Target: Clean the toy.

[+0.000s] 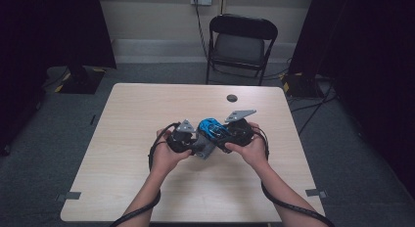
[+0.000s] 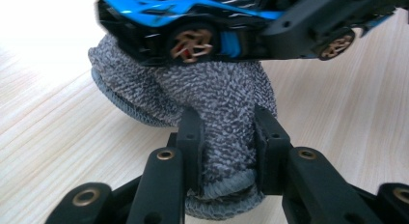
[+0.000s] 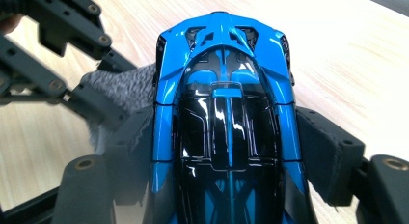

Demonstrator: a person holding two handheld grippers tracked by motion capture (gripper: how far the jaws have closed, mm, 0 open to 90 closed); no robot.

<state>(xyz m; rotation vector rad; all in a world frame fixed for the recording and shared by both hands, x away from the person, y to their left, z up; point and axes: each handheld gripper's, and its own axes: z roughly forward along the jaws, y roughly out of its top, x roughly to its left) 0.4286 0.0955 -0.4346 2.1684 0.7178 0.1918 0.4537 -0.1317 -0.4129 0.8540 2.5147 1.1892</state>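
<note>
Left gripper (image 2: 226, 137): clenched on a sock (image 2: 217, 98); the knit is pinched between the two black pads, and its ribbed cuff is bunched low between the jaws.
Right gripper (image 3: 226, 151): clamped on a car (image 3: 226, 118); each padded jaw is pressed against one flank, and the nose is pointed away from the hand.
Car: held just above and beyond the left gripper's jaws, touching the top of the sock; in the high view (image 1: 211, 127) it is seen between the two hands.
Sock: hung under the car and draped toward the table (image 1: 147, 109); whether its lower fold rests on the wood cannot be told.
Open room: bare wood is left all round both grippers; the table's edges are well apart from them, the near edge closest.
Materials: the sock is grey, flecked, soft knit; the car is glossy blue and black with bronze spoked wheels (image 2: 193, 43); the tabletop is pale, wood-grained and square-cornered.
Beyond: a dark disc (image 1: 232, 98) lies near the far edge, and a folding chair (image 1: 242, 43) is set behind it.
</note>
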